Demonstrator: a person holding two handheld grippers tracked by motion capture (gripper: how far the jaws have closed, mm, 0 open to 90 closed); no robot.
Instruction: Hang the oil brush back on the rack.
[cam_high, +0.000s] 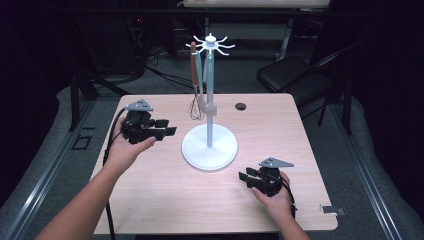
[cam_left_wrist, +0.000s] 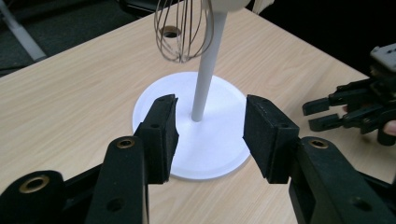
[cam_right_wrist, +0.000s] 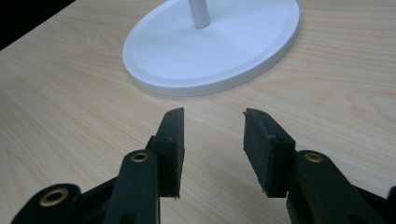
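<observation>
The left gripper (cam_high: 167, 131) is held above the bench (cam_high: 150, 195), just left of the white stand (cam_high: 209, 145), with its jaws released and nothing between them; in the left gripper view they frame the stand's post and round base. The right gripper (cam_high: 245, 177) rests low on the bench near the person's edge, just off the base's rim, its jaws also apart and empty.

The main risk, as I judge it, is the stand itself. It is tall and slim on a single post, so a knock from the left gripper against the post, or a sideways pull on anything hanging from it, could rock it or tip it. The whisk (cam_high: 196, 107) and the utensil (cam_high: 194, 70) with the reddish-brown handle hang freely from the spoked hook ring (cam_high: 210, 44) at the top, so a nudge would set them swinging and make a clean grasp harder. The whisk's thin wires could also slip or bend between the pads.

The whisk hangs close beside the post, on the left gripper's side, its wire head well above the base. The wires look fine and springy, gathered into a rounded balloon shape, shiny metal against the pale wood.
</observation>
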